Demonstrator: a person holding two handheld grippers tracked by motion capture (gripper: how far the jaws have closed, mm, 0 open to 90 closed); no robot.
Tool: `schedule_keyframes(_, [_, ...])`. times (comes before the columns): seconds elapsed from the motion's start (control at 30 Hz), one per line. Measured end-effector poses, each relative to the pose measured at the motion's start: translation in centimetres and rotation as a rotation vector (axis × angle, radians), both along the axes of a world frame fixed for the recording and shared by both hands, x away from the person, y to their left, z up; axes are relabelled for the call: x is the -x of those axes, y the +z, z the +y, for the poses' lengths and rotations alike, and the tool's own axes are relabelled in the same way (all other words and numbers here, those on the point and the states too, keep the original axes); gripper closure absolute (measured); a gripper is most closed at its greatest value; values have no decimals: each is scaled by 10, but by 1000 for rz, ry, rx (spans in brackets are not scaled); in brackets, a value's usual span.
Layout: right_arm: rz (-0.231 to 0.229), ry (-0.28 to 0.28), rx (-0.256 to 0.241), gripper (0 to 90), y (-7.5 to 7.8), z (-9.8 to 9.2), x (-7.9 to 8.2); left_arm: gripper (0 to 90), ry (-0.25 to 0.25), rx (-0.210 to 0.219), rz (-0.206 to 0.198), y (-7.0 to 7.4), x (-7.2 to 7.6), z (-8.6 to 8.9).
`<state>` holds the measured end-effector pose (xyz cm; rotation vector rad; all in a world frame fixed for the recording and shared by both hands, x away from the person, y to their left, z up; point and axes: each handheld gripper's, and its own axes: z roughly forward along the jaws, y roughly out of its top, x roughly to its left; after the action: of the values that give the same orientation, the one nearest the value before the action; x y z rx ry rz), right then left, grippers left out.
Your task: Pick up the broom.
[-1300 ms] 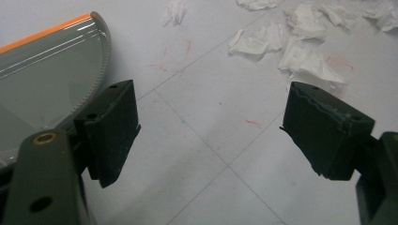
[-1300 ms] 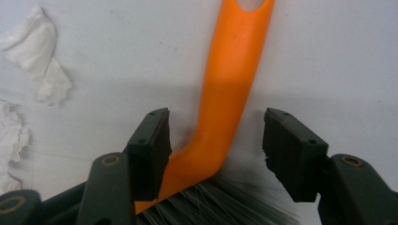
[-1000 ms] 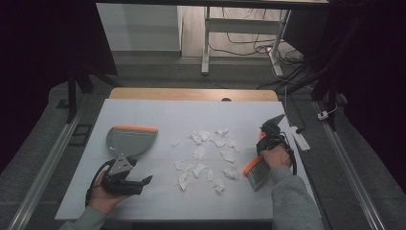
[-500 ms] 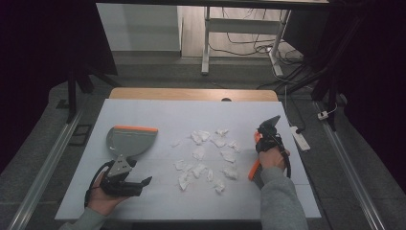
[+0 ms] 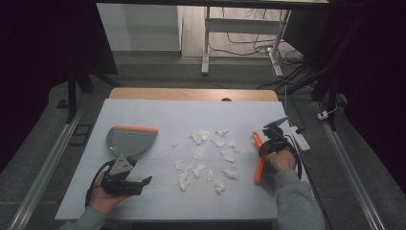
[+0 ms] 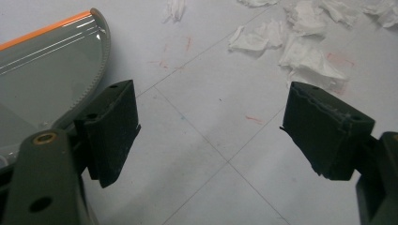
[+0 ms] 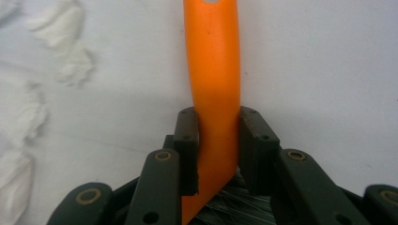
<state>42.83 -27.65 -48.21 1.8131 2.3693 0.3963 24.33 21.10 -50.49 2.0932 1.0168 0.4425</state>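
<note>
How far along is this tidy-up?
Done: the right gripper is shut on the orange-handled brush. In hand: nothing is swept yet. Left: the open left gripper must take the grey dustpan with orange edge; the white paper scraps lie scattered.

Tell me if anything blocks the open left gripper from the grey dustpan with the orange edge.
Nothing visible does. The left gripper sits open beside the grey dustpan with the orange edge, with bare white table between them; the crumpled white paper scraps lie off to the other side.
</note>
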Motion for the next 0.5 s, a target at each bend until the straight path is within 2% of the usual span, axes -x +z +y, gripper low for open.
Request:
schedule_keyframes(0.07, [-11, 20, -42, 710, 4, -4, 4, 195, 1, 0, 0, 0, 0, 0])
schedule_keyframes(0.1, [-29, 31, -92, 710, 9, -10, 8, 195, 2, -1, 1, -1, 0, -1])
schedule_keyframes(0.13, [-29, 31, -92, 710, 9, -10, 8, 195, 2, -1, 1, -1, 0, -1])
schedule_keyframes(0.17, [-47, 39, -149, 710, 15, -18, 12, 195, 2, -1, 2, -1, 0, -1])
schedule_keyframes(0.2, [-47, 39, -149, 710, 15, -18, 12, 195, 3, -2, 2, -1, 0, -1])
schedule_keyframes(0.23, [-65, 40, -171, 710, 18, -23, 15, 195, 5, -2, 3, -1, -1, -1])
schedule_keyframes(0.3, [-78, 31, -254, 710, 24, -31, 19, 195, 5, -2, 5, -1, -2, -1])
schedule_keyframes(0.37, [-111, 53, -306, 710, 31, -38, 26, 197, 6, -4, 7, -2, -3, -2])
schedule_keyframes(0.43, [-176, 59, -364, 710, 43, -47, 34, 197, 3, -7, 10, -2, -4, -3])
schedule_keyframes(0.47, [-176, 59, -364, 710, 43, -47, 34, 197, 4, -7, 10, -2, -4, -4])
schedule_keyframes(0.5, [-200, 58, -382, 710, 46, -49, 37, 197, 3, -10, 11, -2, -5, -5])
